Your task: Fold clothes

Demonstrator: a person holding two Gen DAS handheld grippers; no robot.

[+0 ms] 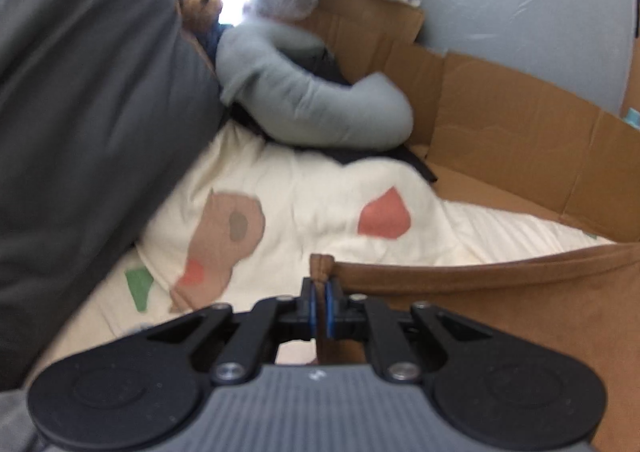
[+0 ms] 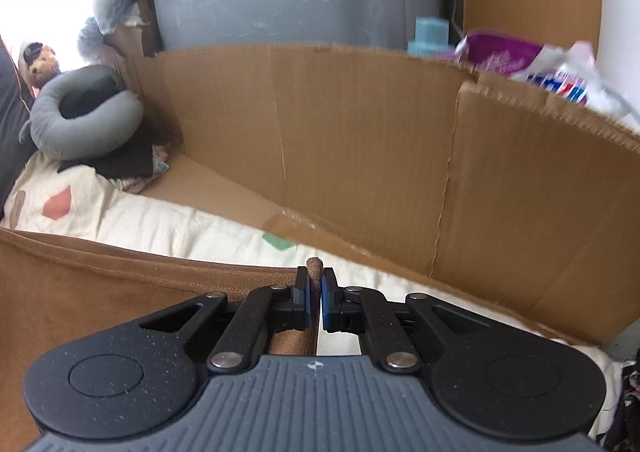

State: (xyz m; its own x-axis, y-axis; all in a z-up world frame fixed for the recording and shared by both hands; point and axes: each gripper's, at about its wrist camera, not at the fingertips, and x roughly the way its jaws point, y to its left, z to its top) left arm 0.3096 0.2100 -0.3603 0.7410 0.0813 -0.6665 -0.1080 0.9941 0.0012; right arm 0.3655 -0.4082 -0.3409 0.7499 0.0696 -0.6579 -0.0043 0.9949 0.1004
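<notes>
Gripping one hemmed edge of a brown garment [image 1: 500, 316] between them, the two tools are holding it stretched over the cream printed bedding [image 1: 304, 187]. The left gripper [image 1: 320, 306] is pinching a bunched corner of that edge, with its jaws closed on the cloth and a small tuft poking up past the fingertips. The right gripper [image 2: 315, 298] is doing the same at the other end, its jaws clamped on a narrow roll of the brown garment [image 2: 100, 292].

What matters for any coming move is how the held edge is running: it is lying crosswise, from one set of jaws straight to the other, fairly taut, and roughly parallel to the cardboard wall [image 2: 360, 139] beyond. From the left tool the cloth is spreading away to its right; from the right tool it is spreading to its left. So the body of the garment is sitting between the two tools and back toward the person, below the jaws rather than ahead of them. Neither side is nearer; each is already holding its own corner.

Whether this is an edge being drawn out flat or being carried over into a fold, I can't judge from here. A grey curved cushion [image 1: 304, 99] is resting farther up the bedding, well clear.
</notes>
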